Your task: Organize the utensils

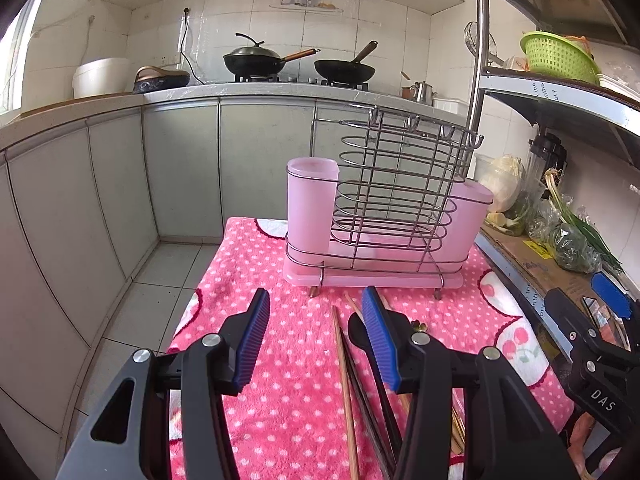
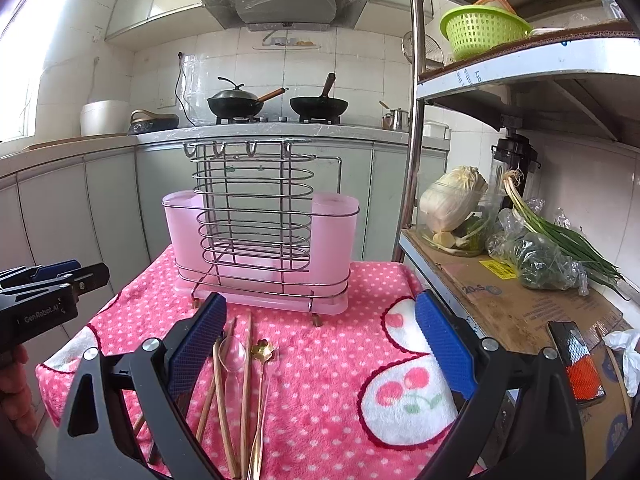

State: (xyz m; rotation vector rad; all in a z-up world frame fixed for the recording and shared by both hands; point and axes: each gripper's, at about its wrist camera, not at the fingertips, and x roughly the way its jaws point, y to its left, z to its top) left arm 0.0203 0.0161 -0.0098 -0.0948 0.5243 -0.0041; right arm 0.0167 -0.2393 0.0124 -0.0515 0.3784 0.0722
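I have the pink dotted towel [image 2: 320, 360] spread under everything, and I take the utensil rack [image 2: 260, 248] as my landmark: a wire cage with pink cups at either end, standing at the towel's far edge. In front of the rack lie the utensils, their long axes pointing roughly toward it: wooden chopsticks [image 2: 246, 380], a clear spoon [image 2: 234, 354] and a small gold spoon [image 2: 265, 350]. My left gripper [image 1: 316, 340] hangs spread wide, holding nothing, with the chopsticks [image 1: 343, 380] passing under its inner finger. My right gripper [image 2: 320, 344] is likewise spread and empty, the pile beside its left finger. I judge the left one nearer.
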